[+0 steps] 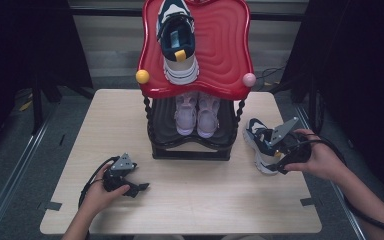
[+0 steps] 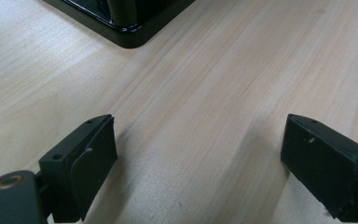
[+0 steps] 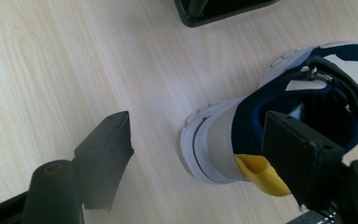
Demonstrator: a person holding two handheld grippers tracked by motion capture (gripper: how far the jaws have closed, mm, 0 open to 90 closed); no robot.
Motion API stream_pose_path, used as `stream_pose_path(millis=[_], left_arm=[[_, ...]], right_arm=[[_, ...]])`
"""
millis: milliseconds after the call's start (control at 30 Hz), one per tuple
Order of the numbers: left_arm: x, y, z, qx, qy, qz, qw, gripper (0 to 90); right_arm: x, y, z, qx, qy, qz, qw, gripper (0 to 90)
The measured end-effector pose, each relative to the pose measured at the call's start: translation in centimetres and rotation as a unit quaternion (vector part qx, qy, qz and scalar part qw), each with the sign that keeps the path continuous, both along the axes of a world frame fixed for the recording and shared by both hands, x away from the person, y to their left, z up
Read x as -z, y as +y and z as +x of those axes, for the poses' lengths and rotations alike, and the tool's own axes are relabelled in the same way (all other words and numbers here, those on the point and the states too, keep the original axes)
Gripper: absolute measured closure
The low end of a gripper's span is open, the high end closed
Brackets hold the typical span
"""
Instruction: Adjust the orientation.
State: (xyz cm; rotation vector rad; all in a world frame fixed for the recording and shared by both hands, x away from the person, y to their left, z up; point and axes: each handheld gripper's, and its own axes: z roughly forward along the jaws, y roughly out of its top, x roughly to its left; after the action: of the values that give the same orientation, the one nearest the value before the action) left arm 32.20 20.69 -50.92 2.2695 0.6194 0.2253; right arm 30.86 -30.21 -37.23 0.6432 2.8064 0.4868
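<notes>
Left gripper (image 1: 139,188) rests low on pale wood-grain table (image 1: 205,200), jaws spread, nothing between. Right gripper (image 1: 275,159), jaws spread, hovers at navy-white sneaker (image 1: 258,142) heel; yellow loop (image 3: 261,173) beside one jaw.

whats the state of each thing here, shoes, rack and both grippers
navy shoe on table: upright beside the rack, not gripped
right gripper: open, one jaw over the shoe's heel
left gripper: open, nothing between its jaws, low over the table
navy shoe on top shelf: lying flat
pink shoes: side by side on the lower shelf
rack: standing upright
</notes>
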Motion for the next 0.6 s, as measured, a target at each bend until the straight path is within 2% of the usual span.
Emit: stream_pose_path(millis=[200, 267, 600], left_arm=[[0.0, 0.0, 0.0, 0.000, 0.000, 0.000, 1.0000, 9.8], [0.0, 0.0, 0.0, 0.000, 0.000, 0.000, 1.0000, 9.8], [0.0, 0.0, 0.0, 0.000, 0.000, 0.000, 1.0000, 9.7]], right_arm=[[0.3, -0.4, 0.8, 0.003, -0.009, -0.016, 0.9998, 23.7], [0.3, -0.5, 1.0, 0.007, -0.007, -0.014, 0.9999, 23.7], [1.0, -1.2, 1.8, 0.012, -0.004, -0.043, 0.9990, 25.4]])
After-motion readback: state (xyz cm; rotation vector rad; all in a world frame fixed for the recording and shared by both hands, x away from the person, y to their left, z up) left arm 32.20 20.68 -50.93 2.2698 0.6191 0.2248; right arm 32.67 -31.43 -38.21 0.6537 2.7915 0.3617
